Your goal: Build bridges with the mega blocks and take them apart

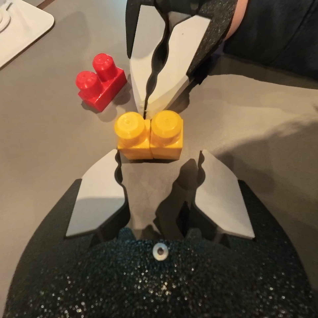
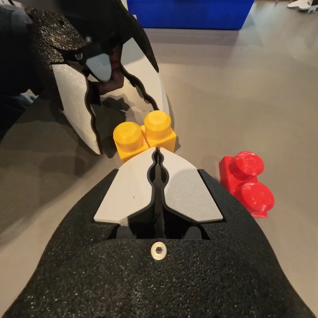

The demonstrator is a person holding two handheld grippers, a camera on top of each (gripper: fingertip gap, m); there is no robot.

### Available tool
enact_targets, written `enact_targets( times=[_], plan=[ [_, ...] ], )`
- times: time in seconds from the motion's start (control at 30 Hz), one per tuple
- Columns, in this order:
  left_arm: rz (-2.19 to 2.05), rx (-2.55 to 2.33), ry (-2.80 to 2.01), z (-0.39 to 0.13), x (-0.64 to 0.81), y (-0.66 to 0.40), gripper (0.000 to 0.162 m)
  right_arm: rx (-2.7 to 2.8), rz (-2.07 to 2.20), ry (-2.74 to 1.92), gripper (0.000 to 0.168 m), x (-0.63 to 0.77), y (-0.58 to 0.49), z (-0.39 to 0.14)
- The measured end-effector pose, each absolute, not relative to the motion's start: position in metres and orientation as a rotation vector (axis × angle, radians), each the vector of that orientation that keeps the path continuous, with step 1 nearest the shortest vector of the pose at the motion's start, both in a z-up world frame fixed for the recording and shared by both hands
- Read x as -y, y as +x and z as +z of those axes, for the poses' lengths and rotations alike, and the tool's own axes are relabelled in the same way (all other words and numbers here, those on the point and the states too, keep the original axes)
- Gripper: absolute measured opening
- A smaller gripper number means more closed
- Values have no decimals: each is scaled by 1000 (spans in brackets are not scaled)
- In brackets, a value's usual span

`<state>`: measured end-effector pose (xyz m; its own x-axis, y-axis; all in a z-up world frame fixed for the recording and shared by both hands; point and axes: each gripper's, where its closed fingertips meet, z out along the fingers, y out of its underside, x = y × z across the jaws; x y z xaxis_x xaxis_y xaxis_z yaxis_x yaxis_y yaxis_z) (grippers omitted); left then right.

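2 yellow 1-stud plastic blocks (image 1: 149, 137) stand side by side, touching, as bridge piers on the grey table (image 1: 43, 137); left gripper (image 1: 159, 154) gapes wide, empty, just beside them; right gripper (image 2: 157, 148) pinched closed, empty, tips at their seam; red 2-stud plastic block (image 1: 101, 84) lies near, likely the span.

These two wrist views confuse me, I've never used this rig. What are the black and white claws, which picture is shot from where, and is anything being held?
They are two hand-held grippers; a person works one in each hand. Each picture comes from a camera on one gripper, looking along its own jaws.

In the left wrist view, the left gripper is at the bottom, jaws wide open, holding nothing. The right gripper faces it, jaws closed, tips against two single-stud yellow blocks standing side by side on the grey table. It grips nothing. A red two-stud block lies tipped over nearby.
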<state>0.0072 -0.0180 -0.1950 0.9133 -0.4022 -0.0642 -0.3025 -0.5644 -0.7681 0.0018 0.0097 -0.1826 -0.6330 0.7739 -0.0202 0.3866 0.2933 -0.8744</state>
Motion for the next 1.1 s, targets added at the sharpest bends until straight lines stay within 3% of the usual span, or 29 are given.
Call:
enact_targets(
  times=[0.03,0.3,1.1],
  plan=[
    [-141,-494,-2208,-195,18,6,86,2150,1299,-1044,0,-10,2,-181],
    [-126,-433,-2180,-194,5,3,118,2019,1398,-1104,0,-25,3,-168],
    [-99,-561,-2457,-201,-3,8,100,1991,1446,-1131,0,-29,3,-165]
  ],
)
